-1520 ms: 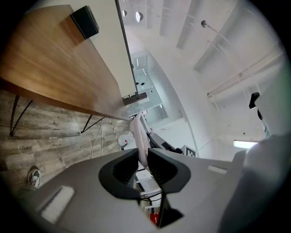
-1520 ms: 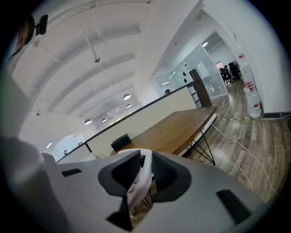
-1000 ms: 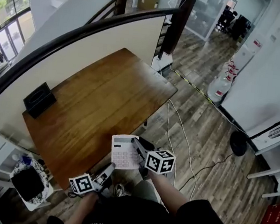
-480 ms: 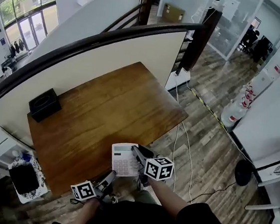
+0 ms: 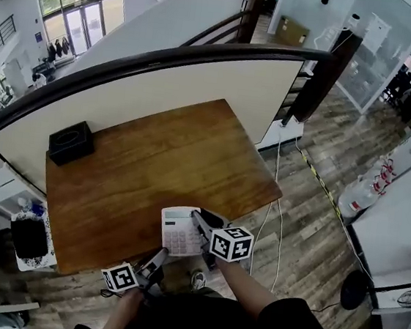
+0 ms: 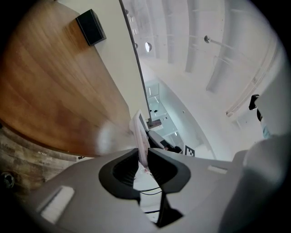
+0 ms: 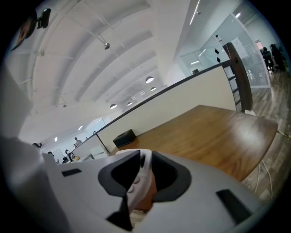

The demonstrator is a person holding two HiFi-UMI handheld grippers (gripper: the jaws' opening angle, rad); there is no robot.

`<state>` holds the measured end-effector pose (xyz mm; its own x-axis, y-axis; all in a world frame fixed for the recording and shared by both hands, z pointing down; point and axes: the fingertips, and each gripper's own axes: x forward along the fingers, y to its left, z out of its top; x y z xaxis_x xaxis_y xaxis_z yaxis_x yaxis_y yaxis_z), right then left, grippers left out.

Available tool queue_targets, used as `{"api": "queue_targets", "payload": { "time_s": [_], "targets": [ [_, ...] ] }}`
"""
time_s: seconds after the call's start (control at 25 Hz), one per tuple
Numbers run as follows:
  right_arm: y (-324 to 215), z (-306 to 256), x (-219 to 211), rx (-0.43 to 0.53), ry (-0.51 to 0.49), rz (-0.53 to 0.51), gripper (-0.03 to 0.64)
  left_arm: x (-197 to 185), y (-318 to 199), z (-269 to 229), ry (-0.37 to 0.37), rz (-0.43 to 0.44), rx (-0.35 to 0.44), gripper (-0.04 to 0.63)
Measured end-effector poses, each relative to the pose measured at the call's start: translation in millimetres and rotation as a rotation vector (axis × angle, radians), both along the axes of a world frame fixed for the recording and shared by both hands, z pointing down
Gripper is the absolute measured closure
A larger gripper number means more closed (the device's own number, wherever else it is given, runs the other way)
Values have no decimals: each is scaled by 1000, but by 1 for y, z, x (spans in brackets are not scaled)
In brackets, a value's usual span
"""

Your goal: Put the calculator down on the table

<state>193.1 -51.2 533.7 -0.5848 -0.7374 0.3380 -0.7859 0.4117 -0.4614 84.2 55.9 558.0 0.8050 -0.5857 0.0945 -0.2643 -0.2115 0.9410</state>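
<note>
Both grippers are on the calculator (image 5: 181,231) here, a white one, keys up, display end pointing away from the person. From the head view it sits right over the near edge of the wooden table (image 5: 155,154), far half above the wood and near half out past the rim. Whether it touches the tabletop can't be told from up here.

Left gripper (image 5: 160,254) comes in from below-left and takes the calculator's near end. Its own view shows the dark pads closed onto the thin white body, seen edge-on and running straight out between them, so that's a firm pinch. The tabletop fills the left of that view.

Right gripper (image 5: 199,217) reaches along the calculator's right side. In its own view the jaws are clamped on the white casing too, with a rounded key or two showing beside the left pad, and the board stretches away ahead and below.

Far back on the table's left corner sits a black box (image 5: 71,142), well apart from the calculator, tight against the cream partition wall (image 5: 200,78) under its dark rail. White cables (image 5: 268,211) trail over the plank floor off the table's right end
</note>
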Motion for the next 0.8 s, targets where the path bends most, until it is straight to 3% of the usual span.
{"api": "queue_targets", "payload": {
  "time_s": [0.36, 0.8],
  "targets": [
    [-29, 3, 12, -1, 3, -129, 557, 25, -14, 4, -31, -141, -17, 526],
    [-91, 11, -14, -19, 12, -171, 557, 6, -74, 6, -24, -171, -8, 526]
  ]
}}
